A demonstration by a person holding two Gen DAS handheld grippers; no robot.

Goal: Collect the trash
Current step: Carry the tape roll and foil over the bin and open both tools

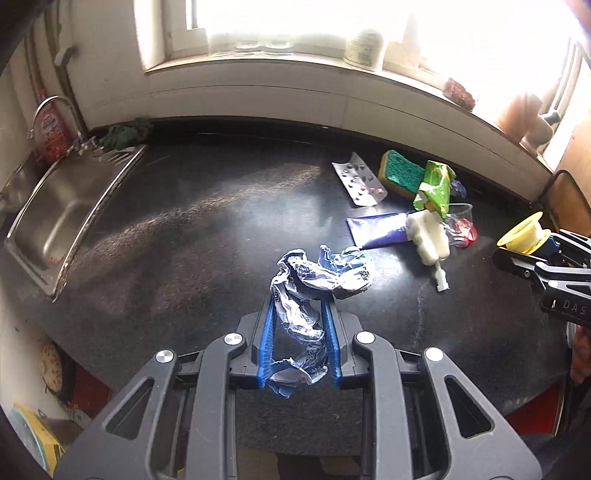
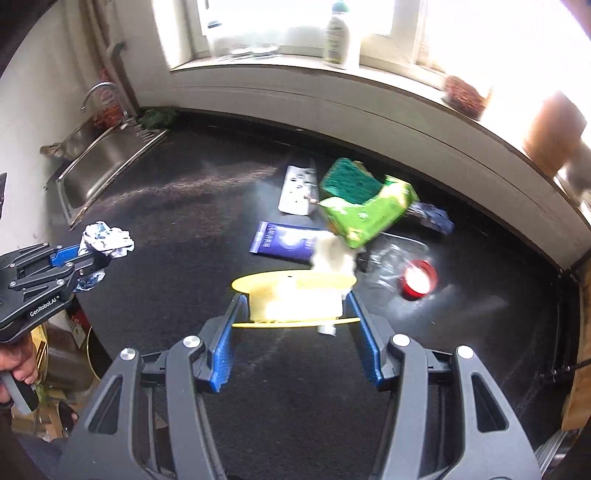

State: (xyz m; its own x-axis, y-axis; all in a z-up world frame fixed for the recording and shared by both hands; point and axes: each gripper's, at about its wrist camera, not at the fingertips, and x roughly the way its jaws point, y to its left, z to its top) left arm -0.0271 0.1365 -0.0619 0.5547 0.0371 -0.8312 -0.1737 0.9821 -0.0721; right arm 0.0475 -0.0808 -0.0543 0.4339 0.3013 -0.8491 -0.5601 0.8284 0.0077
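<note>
Clamping crumpled wrapper (image 1: 314, 288), left gripper (image 1: 300, 314); right gripper (image 2: 293, 295) grips yellow spool (image 2: 293, 297).

Green packet (image 2: 364, 216) and sponge (image 2: 349, 182) smear with motion blur, window (image 1: 295, 22) blown out white, blister pack (image 2: 298, 189) print unreadable.

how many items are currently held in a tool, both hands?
2. The left tool is shut on the crumpled blue-white wrapper; the right tool is shut on the yellow spool. The rest of the trash lies on the black counter.
</note>
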